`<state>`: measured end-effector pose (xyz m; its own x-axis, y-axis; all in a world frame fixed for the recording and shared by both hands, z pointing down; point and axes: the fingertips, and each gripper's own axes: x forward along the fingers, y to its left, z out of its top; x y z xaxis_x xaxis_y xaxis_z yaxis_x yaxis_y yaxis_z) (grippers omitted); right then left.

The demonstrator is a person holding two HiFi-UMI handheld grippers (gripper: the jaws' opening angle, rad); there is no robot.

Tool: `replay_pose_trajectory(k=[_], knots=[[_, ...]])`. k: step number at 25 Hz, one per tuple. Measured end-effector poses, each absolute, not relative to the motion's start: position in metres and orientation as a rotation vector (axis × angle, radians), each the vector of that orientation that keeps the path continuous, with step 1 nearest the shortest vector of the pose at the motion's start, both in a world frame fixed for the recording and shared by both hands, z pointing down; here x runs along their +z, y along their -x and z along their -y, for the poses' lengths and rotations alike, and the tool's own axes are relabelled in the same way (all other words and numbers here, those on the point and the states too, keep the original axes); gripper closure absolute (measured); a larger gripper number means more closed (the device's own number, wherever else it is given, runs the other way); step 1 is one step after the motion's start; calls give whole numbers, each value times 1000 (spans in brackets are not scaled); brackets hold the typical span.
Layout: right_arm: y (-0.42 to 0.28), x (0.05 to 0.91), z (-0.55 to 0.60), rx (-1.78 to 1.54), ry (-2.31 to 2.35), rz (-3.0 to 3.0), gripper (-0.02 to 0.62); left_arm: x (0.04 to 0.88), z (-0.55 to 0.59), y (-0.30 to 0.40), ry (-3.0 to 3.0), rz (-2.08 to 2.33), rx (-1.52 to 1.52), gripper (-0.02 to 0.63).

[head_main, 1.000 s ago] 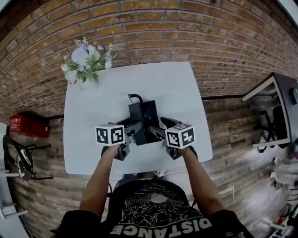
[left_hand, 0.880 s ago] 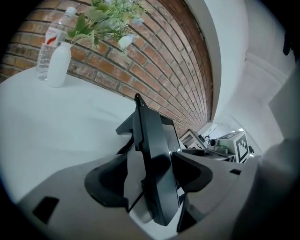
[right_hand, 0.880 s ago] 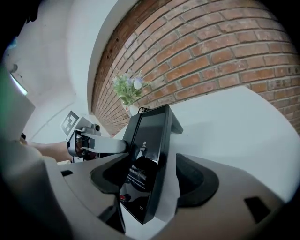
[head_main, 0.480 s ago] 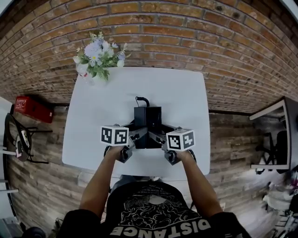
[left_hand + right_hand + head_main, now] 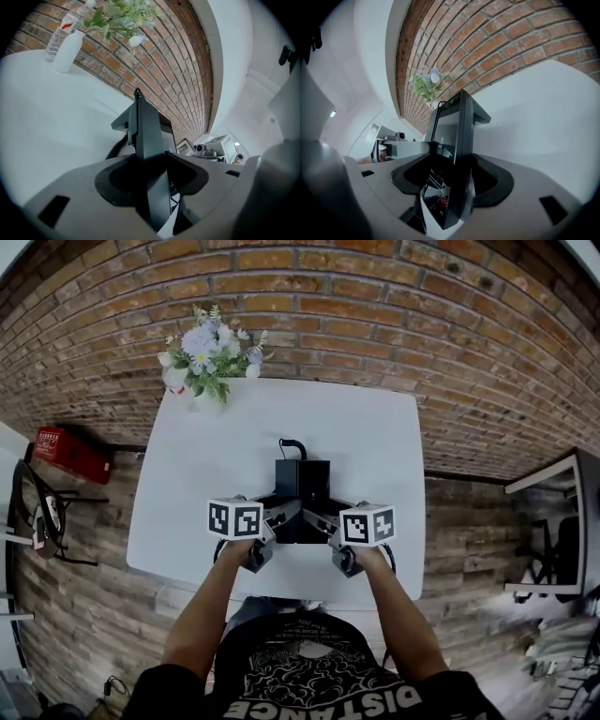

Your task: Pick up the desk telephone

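Black desk telephone (image 5: 301, 486) on tabletop (image 5: 206, 474); left gripper (image 5: 283, 515) fingers closing on its left edge, right gripper (image 5: 319, 517) fingers clamping its right edge.

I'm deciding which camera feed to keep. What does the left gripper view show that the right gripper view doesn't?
Only the left gripper view shows a clear plastic bottle and the coiled cord beside the desk telephone. Only the right gripper view shows the telephone's pale display. Both show the desk telephone close up, the flowers, the brick wall and the white table.
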<state>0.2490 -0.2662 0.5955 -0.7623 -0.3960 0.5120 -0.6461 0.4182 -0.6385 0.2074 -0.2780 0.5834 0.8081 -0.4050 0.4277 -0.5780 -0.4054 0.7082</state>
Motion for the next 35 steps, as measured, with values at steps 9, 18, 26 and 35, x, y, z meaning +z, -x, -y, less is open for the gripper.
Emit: replay_pose_trajectory(k=[9, 18, 26, 35], knots=[[-249, 581, 266, 1217, -948, 2437, 339, 569, 277, -206, -2073, 767, 202, 403], [-240, 514, 286, 1051, -1013, 2584, 339, 502, 295, -195, -2207, 834, 122, 403], [-228, 434, 302, 829, -1074, 2708, 339, 420, 310, -185, -2371, 861, 28, 403], [-226, 352, 307, 602, -1158, 2816, 339, 336, 313, -182, -2559, 872, -46, 403]])
